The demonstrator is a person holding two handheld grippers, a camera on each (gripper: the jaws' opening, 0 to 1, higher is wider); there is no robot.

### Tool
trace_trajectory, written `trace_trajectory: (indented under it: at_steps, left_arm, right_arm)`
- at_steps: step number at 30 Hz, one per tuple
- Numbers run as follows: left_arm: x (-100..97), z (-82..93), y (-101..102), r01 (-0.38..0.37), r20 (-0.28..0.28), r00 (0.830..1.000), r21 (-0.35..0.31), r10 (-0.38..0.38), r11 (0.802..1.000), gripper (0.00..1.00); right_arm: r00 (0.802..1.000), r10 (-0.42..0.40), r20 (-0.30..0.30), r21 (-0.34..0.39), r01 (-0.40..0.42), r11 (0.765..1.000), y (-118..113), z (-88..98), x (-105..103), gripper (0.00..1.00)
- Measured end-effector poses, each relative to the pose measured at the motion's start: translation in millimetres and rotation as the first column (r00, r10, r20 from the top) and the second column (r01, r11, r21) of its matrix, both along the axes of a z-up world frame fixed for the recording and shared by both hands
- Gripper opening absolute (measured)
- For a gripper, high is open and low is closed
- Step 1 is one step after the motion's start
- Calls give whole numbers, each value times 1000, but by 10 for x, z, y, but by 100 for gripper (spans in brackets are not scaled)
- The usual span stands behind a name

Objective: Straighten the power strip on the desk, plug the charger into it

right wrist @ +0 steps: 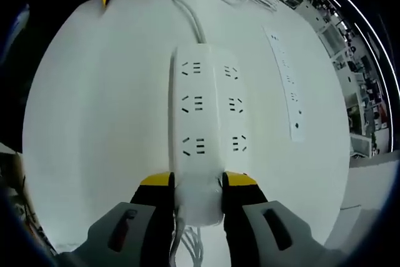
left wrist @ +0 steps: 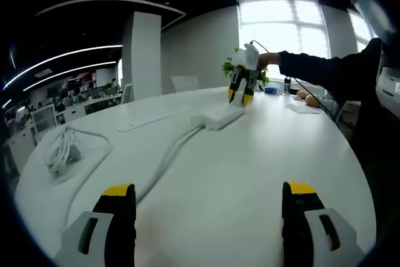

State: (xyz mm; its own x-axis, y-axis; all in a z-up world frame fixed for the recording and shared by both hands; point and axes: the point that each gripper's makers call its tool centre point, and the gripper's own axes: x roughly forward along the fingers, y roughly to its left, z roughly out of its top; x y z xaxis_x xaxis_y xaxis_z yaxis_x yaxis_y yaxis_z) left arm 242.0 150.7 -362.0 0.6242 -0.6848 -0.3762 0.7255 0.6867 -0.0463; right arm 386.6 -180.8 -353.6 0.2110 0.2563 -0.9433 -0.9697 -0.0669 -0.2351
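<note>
While the right gripper [right wrist: 197, 186] pinches the near end of the power strip [right wrist: 205, 123], presumably to swing it straight, the left gripper [left wrist: 209, 207] hangs wide open and empty short of the strip's cord [left wrist: 165, 161]. Beyond the strip, on the desk [right wrist: 94, 123], lies a flat white bar [right wrist: 285, 79]; the coiled charger cable [left wrist: 62, 148] waits farther off.

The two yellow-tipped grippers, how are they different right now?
The right gripper is shut on the power strip's end; the left gripper is open, holding nothing. The right works at the strip; the left hangs back, over bare desk. Both have yellow tips.
</note>
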Motion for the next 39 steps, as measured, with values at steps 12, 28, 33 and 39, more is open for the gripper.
trace_trajectory:
  at_steps: [12, 28, 33, 39]
  left_arm:
    - [-35, -7, 11, 2, -11, 1000, 5, -2, 1000, 99]
    - [-37, -36, 30, 8, -16, 1000, 9, -8, 1000, 99]
    - [-44, -35, 26, 11, -15, 1000, 11, -11, 1000, 99]
    - [-56, -16, 31, 11, -13, 1000, 10, -11, 1000, 99]
  right_arm:
    - [999, -34, 15, 22, 34, 999, 3, -19, -5, 33]
    - [998, -58, 5, 33, 58, 998, -24, 6, -42, 41]
    - [998, -68, 2, 48, 68, 997, -22, 26, -59, 44]
    - [997, -81, 5, 59, 80, 995, -39, 53, -88, 47]
